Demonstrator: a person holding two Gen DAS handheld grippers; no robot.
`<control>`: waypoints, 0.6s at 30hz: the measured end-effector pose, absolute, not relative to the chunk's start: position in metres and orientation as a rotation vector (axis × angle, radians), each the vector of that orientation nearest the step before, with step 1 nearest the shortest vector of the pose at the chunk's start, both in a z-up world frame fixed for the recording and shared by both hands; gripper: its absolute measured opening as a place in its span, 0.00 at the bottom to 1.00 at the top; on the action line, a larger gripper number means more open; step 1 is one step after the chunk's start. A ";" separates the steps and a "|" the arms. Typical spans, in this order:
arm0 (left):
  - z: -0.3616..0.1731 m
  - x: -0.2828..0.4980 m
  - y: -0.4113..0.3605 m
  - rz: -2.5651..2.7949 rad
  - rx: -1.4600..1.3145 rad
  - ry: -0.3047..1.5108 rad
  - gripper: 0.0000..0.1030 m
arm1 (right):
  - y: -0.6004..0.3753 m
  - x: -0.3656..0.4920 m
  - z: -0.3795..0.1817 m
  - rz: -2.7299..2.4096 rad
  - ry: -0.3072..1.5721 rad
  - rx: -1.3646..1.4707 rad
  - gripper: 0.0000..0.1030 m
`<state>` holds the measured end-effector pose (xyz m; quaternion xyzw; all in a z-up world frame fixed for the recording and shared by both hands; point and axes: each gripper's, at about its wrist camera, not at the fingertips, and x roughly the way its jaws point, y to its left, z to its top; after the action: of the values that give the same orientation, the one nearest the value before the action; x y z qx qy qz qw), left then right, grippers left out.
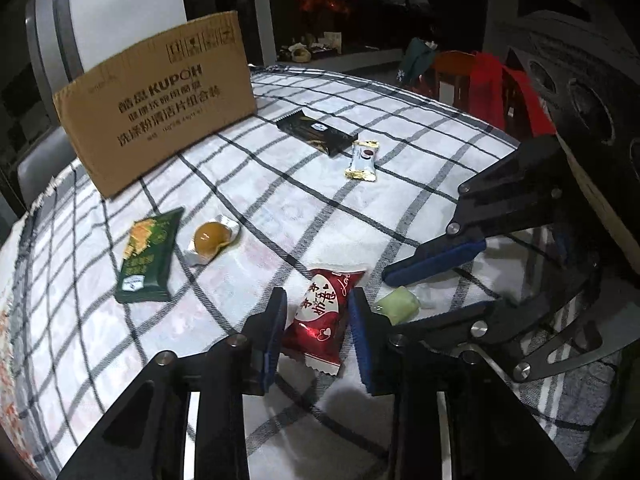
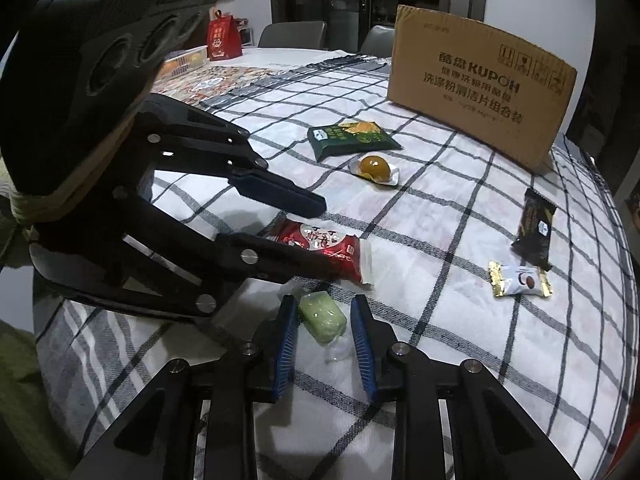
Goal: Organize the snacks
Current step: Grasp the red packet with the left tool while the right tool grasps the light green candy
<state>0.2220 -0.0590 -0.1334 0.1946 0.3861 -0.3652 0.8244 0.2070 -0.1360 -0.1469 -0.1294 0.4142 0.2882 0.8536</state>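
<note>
Left gripper [image 1: 318,312]: jaws parted, flanking the red snack packet [image 1: 322,318] that lies flat on the checked tablecloth [image 1: 280,200], no pad visibly pressing it; packet printed with white Chinese characters, a heart and the script "Love". Right gripper [image 2: 325,320]: jaws parted on either side of the pale green sweet [image 2: 323,319] in clear wrap, just beside the red packet; contact with the blue pads cannot be told. Outward, all apart from one another on the cloth: amber jelly cup [image 1: 212,237]; dark green biscuit packet [image 1: 149,255], its small lettering unreadable; black bar wrapper [image 1: 316,133]; white sachet with gold ends [image 1: 363,160], touching the black wrapper's end. Cardboard box [image 1: 160,96]: standing at the far side, printed "KUPOH" with lines of Chinese text and handling symbols; its inside is not visible. Bare cloth lies between the snacks and the box; the table edge curves close behind the box and on the sachet's side.
</note>
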 end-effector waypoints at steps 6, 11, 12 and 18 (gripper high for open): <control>-0.134 0.223 -0.059 -0.764 0.393 0.831 0.23 | -0.138 0.206 -0.148 0.595 0.870 -0.254 0.25; -0.130 0.224 -0.056 -0.733 0.349 0.849 0.22 | -0.140 0.202 -0.145 0.572 0.858 -0.219 0.25; -0.128 0.223 -0.055 -0.721 0.344 0.847 0.22 | -0.141 0.201 -0.144 0.565 0.852 -0.214 0.25; -0.112 0.216 -0.046 -0.636 0.287 0.835 0.22 | -0.146 0.198 -0.132 0.527 0.824 -0.161 0.25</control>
<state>0.2164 -0.0463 -0.1118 0.1364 0.3971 -0.3025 0.8557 0.1981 -0.1462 -0.1316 -0.0770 0.3954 0.2529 0.8796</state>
